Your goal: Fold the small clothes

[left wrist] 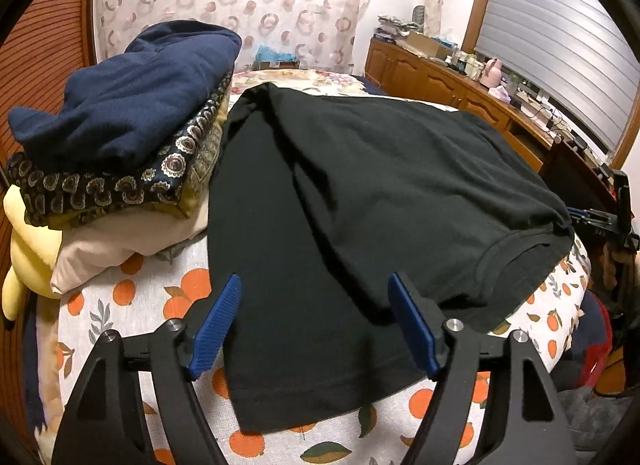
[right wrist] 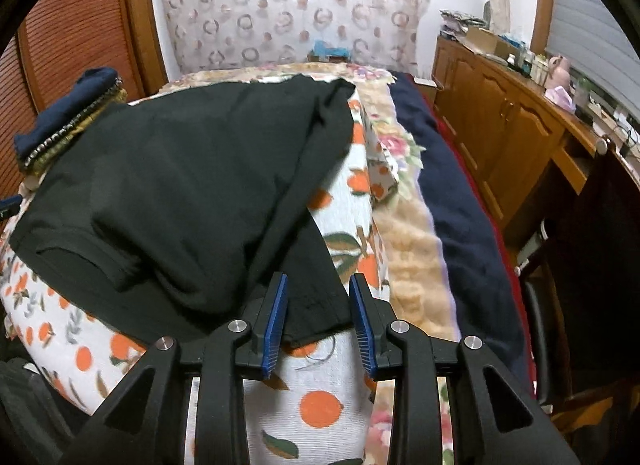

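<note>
While both claws hang apart, left claw wide, right claw narrower, I judge the black T-shirt soft, light; pinch its hem corners.

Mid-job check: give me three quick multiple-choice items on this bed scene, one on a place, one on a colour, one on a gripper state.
1. The folded pile lies where relative to the black T-shirt, in the left wrist view?
A left
B right
C on it

2. The pile's top garment is
A red
B navy
C white

3. The left gripper is
A shut on the shirt
B open
C out of view

Answers:
1 A, the folded pile sits beside the shirt's left edge.
2 B, the navy garment tops it.
3 B, its blue pads stand apart above the cloth.
</note>
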Available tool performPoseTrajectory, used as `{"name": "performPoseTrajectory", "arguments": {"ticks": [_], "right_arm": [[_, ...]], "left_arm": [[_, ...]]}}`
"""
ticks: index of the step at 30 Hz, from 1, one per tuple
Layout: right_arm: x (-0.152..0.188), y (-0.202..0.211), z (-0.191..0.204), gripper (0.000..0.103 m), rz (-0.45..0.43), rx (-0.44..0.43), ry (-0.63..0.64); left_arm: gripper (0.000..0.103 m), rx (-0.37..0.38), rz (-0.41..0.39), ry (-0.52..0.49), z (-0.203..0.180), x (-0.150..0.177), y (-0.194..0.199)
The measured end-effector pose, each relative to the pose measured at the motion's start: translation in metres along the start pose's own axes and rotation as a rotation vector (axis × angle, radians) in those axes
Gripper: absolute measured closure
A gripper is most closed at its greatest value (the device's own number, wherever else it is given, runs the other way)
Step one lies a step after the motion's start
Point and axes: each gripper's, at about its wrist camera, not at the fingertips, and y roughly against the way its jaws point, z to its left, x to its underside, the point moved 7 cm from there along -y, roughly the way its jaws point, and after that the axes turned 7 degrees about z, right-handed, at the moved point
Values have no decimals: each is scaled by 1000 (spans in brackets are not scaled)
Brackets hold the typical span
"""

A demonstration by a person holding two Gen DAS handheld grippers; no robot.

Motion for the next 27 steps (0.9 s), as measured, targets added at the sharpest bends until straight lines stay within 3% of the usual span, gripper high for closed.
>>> {"name": "performPoseTrajectory", "arguments": {"ticks": [4, 6, 9, 16, 22, 27], "right_arm": [[-2, -1, -7, 73, -2, -23, -19], [-1, 3, -3, 94, -7, -43, -8], [2, 12, -3, 97, -18, -62, 9], [31, 44, -41, 97, -20, 27, -18], [32, 55, -26, 97, -33, 38, -18], [21, 68, -4, 75, -102, 23, 15]], "left_arm": [[26, -4, 1, 7, 2, 0, -2], [26, -5, 1, 11, 3, 2, -3], [26, -9, 3, 14, 3, 2, -5], [26, -27, 1, 18, 5, 1, -5], [26, -30, -5, 41, 11, 0, -5], [26, -36, -1, 44, 13, 0, -6]]}}
